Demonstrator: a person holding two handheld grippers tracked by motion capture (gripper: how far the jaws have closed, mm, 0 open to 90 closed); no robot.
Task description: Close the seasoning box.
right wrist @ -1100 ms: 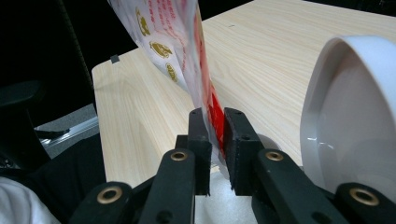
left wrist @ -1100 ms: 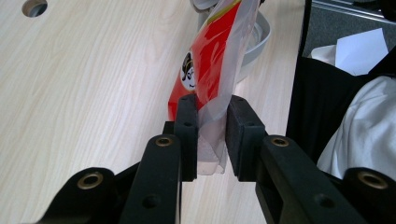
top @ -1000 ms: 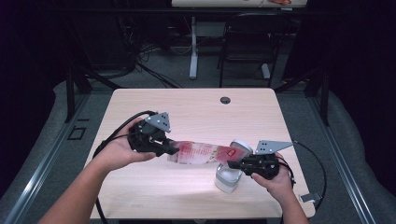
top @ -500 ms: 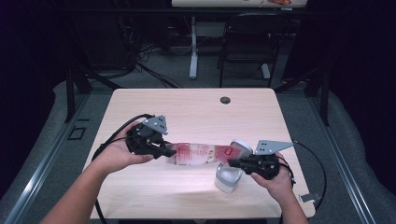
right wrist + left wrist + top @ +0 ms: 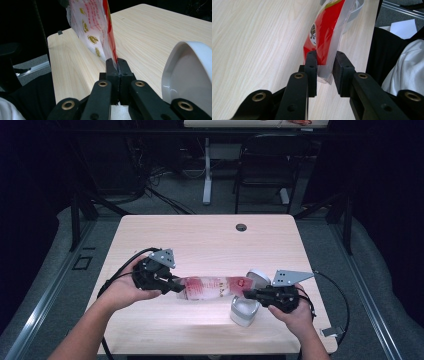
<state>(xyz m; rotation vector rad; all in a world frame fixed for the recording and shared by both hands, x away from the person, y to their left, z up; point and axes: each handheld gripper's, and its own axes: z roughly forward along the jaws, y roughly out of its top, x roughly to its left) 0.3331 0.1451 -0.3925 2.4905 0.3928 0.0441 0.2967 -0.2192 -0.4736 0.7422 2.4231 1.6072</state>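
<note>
A clear plastic bag [image 5: 212,287] with red print hangs stretched between my two grippers above the table's near half. My left gripper [image 5: 176,287] is shut on its left end; in the left gripper view the bag [image 5: 324,32] sits pinched between the jaws of that gripper [image 5: 324,62]. My right gripper [image 5: 246,294] has just been closing and is now shut on the bag's thin right edge. In the right gripper view the bag [image 5: 92,27] rises from the tips of that gripper [image 5: 117,62]. A white container [image 5: 243,312] with its lid [image 5: 257,276] open stands under the bag's right end.
The light wooden table [image 5: 200,240] has a black grommet [image 5: 241,227] near its far edge. The white lid [image 5: 190,82] stands close to the right of the right jaws. Cables trail from both grippers. A chair [image 5: 265,165] and a table leg stand beyond the table.
My left gripper has sunk a little toward the table with its end of the bag. The right hand has stayed in place at the bag's other end.
</note>
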